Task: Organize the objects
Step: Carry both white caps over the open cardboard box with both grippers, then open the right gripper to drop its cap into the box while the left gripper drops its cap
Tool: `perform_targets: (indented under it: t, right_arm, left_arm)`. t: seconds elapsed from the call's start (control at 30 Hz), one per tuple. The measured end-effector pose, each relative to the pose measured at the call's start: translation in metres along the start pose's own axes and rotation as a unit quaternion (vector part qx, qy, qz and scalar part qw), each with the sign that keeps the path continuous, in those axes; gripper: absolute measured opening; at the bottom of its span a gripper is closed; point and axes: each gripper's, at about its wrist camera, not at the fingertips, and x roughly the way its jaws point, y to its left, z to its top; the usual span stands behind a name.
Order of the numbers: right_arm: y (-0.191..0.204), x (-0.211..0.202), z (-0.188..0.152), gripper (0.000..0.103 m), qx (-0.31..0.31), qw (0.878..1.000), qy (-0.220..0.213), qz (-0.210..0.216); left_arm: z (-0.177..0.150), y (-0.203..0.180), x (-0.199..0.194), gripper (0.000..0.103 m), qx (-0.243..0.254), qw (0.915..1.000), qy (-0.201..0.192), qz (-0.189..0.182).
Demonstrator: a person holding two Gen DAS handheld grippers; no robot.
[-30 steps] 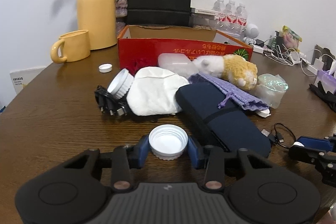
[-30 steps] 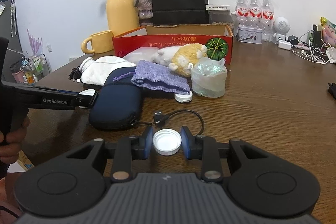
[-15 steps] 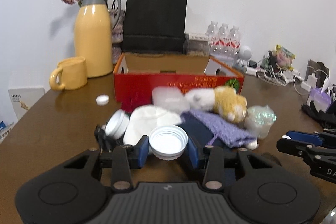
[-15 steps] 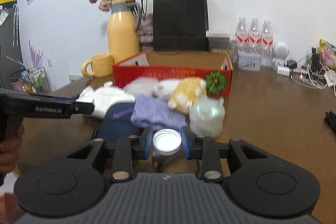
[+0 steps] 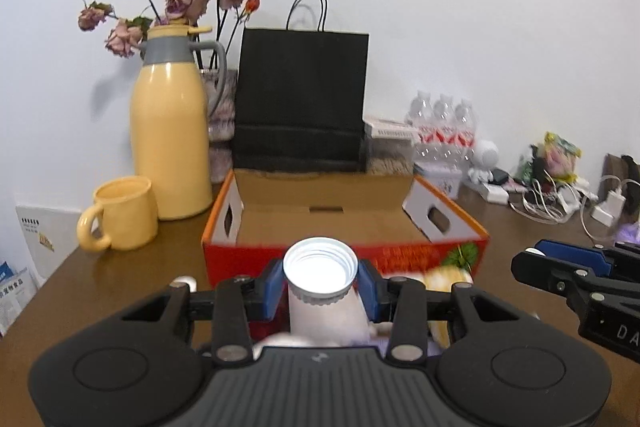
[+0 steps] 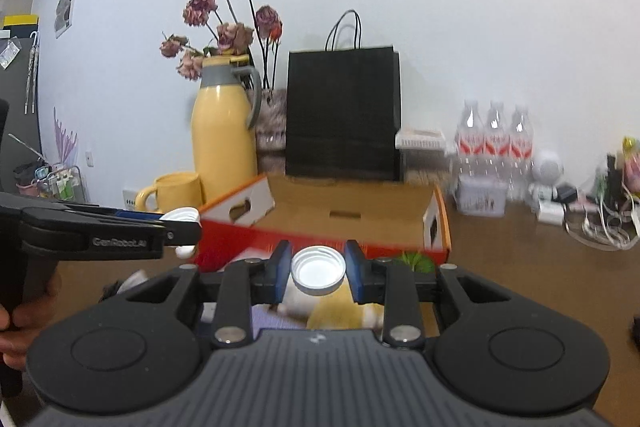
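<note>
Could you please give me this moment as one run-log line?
left tool: shut on large white cap | right tool: shut on small white cap | both before open red box | box empty

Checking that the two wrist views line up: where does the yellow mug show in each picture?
Left wrist view: the yellow mug stands at mid-left on the table, right of it the yellow thermos jug.
Right wrist view: the mug sits left of centre, partly hidden behind the left gripper.
Shared landmark: the black paper bag behind the open red box.
</note>
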Motion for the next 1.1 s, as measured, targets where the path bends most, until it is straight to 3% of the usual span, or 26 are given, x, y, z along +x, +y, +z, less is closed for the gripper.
perform_targets:
  t: [0.2,0.5,0.83,1.1]
  right_arm:
    - [-0.007,0.041,0.027,0.03,-0.004,1.0,-0.006,-0.002]
    - [-0.02,0.12,0.042,0.03,0.006,1.0,0.03,-0.002]
    - [-0.034,0.187,0.036,0.03,0.019,0.996,0.089,-0.014]
    - [-0.035,0.203,0.028,0.03,0.014,0.994,0.111,-0.018]
  left_arm:
    - [0.029,-0.003,0.042,0.038,-0.008,0.9999,-0.001,0.012]
    - [0.059,-0.007,0.099,0.038,-0.011,0.9993,-0.007,0.034]
    - [0.065,0.003,0.167,0.038,-0.01,0.9966,0.059,0.056]
    - [0.059,0.005,0.183,0.039,-0.004,0.9951,0.08,0.058]
